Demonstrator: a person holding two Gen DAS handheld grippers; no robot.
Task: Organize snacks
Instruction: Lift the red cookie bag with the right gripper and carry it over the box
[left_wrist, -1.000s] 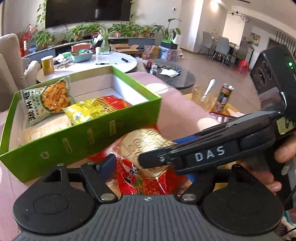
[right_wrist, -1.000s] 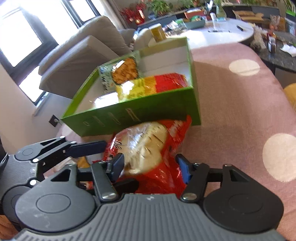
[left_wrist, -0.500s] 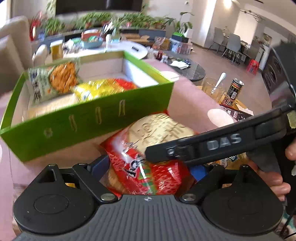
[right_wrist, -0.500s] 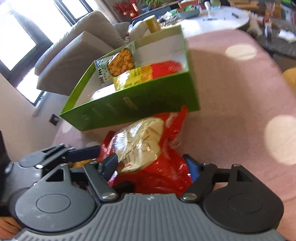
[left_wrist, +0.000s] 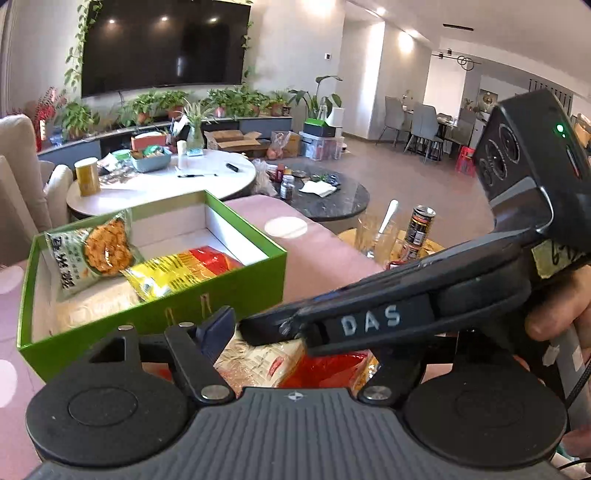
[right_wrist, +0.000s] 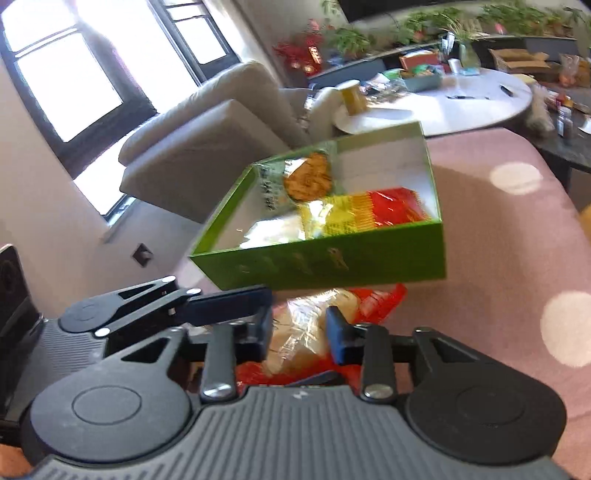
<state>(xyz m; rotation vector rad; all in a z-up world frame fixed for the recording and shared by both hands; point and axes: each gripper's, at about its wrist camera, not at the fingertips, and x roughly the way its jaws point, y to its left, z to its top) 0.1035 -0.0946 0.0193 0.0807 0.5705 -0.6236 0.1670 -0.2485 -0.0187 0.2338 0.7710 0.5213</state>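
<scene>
Left wrist view: the left tool (left_wrist: 291, 354) straddles the red snack bag (left_wrist: 258, 362), which lies on the pink spotted surface (left_wrist: 317, 251) just in front of the green box (left_wrist: 155, 317). Its jaws have just been closing with the bag between them. The far finger is hidden behind the right tool (left_wrist: 258, 328), which crosses the view, so I cannot tell whether the pads are pressing yet. With both tools crowded over one bag, their fingers may knock together, or the left may pinch the right tool instead of the film. Inside the box a green cracker packet (left_wrist: 96, 254) leans on the far wall and a yellow-and-red packet (left_wrist: 177, 273) lies across the middle, so free room looks limited.

Right wrist view: the right tool's jaws have just been closing and are now clamped on the bag, its clear window bunched between the blue pads (right_wrist: 336, 332). The film looks thin and slick, so a pinch this narrow might slip off as the weight comes on, or crush what is inside. The bag's far red end sits close under the box's front wall. If lifted straight ahead it could catch that wall and shove or tip the box. A bag this large may also land on the packets and overhang the rim.
</scene>
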